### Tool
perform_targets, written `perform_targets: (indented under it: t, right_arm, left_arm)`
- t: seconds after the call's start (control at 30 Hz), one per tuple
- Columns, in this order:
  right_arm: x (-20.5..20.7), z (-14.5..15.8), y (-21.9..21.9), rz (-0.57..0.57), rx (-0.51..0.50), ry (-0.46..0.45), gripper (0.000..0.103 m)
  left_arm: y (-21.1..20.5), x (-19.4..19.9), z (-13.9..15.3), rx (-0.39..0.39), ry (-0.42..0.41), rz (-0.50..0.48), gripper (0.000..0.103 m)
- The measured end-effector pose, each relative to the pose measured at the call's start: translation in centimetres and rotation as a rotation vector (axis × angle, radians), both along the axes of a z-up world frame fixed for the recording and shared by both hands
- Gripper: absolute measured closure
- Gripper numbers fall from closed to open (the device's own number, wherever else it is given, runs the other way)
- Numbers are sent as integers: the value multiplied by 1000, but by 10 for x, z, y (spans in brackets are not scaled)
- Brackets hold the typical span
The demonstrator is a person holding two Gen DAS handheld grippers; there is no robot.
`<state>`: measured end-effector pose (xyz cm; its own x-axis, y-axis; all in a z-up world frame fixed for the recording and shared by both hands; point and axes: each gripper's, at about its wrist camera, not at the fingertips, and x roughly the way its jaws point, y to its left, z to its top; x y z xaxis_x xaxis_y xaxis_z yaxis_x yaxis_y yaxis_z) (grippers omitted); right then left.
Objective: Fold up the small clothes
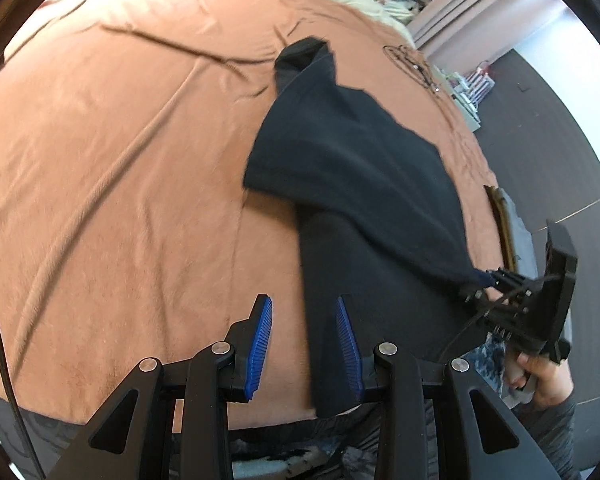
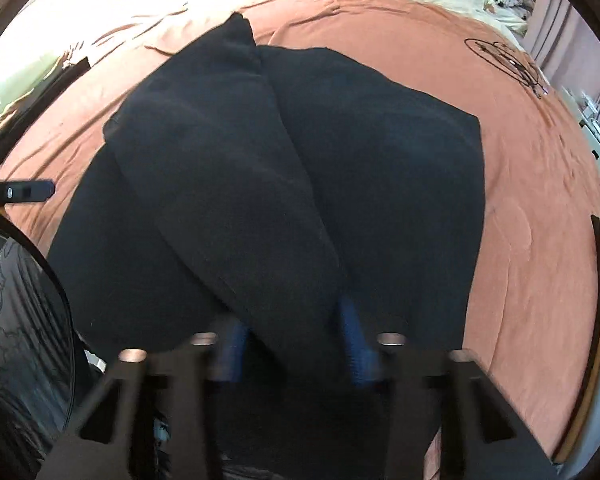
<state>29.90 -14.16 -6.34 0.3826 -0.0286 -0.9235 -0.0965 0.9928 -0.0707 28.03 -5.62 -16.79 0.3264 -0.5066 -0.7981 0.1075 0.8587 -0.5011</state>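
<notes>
Your work surface is the bed, covered by a wide rust-orange blanket (image 1: 112,152) with soft creases running across it. On its right half lies the dark garment (image 1: 352,160), black and partly doubled over, one narrow end pointing toward the far side of the bed and the near part reaching the blanket's front edge. One corner of it is lifted off the bed and stretched to your right gripper (image 1: 490,280), whose fingers are pinched on that dark blue-black corner; your hand (image 1: 540,376) grips the handle below it. From the right wrist view the cloth hangs between the blurred blue pads (image 2: 354,344). Your left gripper (image 1: 305,340) hovers at the garment's near edge, its blue pads (image 1: 260,344) standing moderately apart; the right pad overlaps the cloth edge, the left one is over bare blanket, nothing clamped.
</notes>
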Motion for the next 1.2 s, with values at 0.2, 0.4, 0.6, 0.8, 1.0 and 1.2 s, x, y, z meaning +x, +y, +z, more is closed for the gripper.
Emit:
perform_targets:
  t: [0.2,0.4,0.6,0.8,1.0,1.2]
  right_arm:
    - [-11,13,-22,-59,168,-24,95]
    - [-32,16,-48,-141,321,-14,96]
    - [-44,-5,-76,-220,293,-1,95]
    - [-35,5,-38,-113,100,6,81]
    - [-13,10,7,25,-32,0,27]
    - [15,-6,35,87,-83,28,27]
  left_arm:
    - [-6,5,-11,6,18,-23,68]
    - [-25,6,-9,32,-3,-80,68]
    - [-39,9,-16,54,3,-108,68]
    - [-36,14,-13,49,-1,-100,68]
    - [-27,21,-8,33,-12,-76,68]
    - [-18,24,-5,27,-16,-59,68]
